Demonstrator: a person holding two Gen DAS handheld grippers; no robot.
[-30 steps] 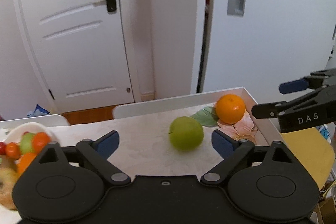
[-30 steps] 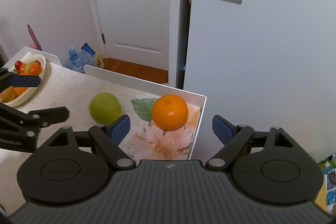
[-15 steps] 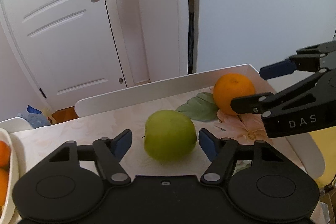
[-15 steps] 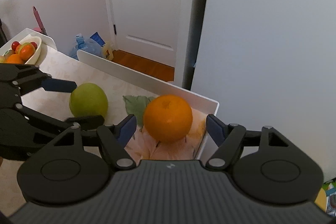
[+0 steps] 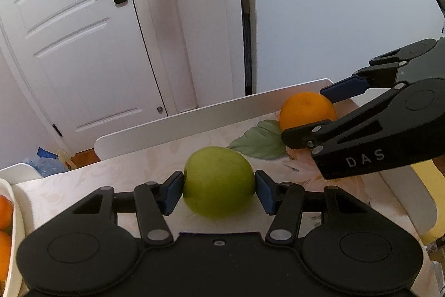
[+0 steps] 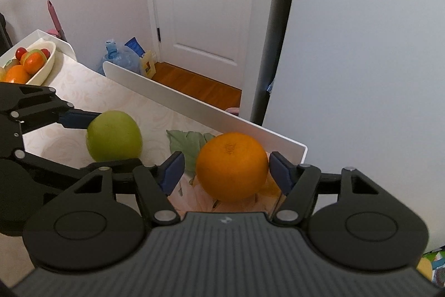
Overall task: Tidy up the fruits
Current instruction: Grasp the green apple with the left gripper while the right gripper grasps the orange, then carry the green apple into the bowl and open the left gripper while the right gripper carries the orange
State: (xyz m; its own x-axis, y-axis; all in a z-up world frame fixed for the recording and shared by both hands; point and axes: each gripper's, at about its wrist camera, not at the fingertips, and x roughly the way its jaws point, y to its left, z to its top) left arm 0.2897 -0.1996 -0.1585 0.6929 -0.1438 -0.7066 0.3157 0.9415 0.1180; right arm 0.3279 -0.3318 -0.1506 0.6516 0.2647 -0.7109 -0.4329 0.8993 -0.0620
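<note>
**Both fruits bracketed, neither yet lifted**

The green apple [image 5: 219, 182] is seen between the jaws of the left gripper [image 5: 219, 192], whose jaws have just been closing; both blue pads appear pressed to its sides, so it is judged gripped, though it rests on the counter [image 5: 133, 174]. The orange [image 6: 232, 166] sits between the jaws of the right gripper [image 6: 225, 171], which have also just been closing. The pad on one side touches the peel, while a gap remains at the other, so these jaws are taken as open around the fruit.

A slip is the main risk: both fruits are round and smooth, and each is held only near its widest line, so a lift begun before the right pads seat could roll the orange toward the counter's raised edge [image 6: 194, 107]. The two grippers stand close together, so a collision is possible if both are raised toward the fruit bowl [image 6: 41, 68] at once.
</note>
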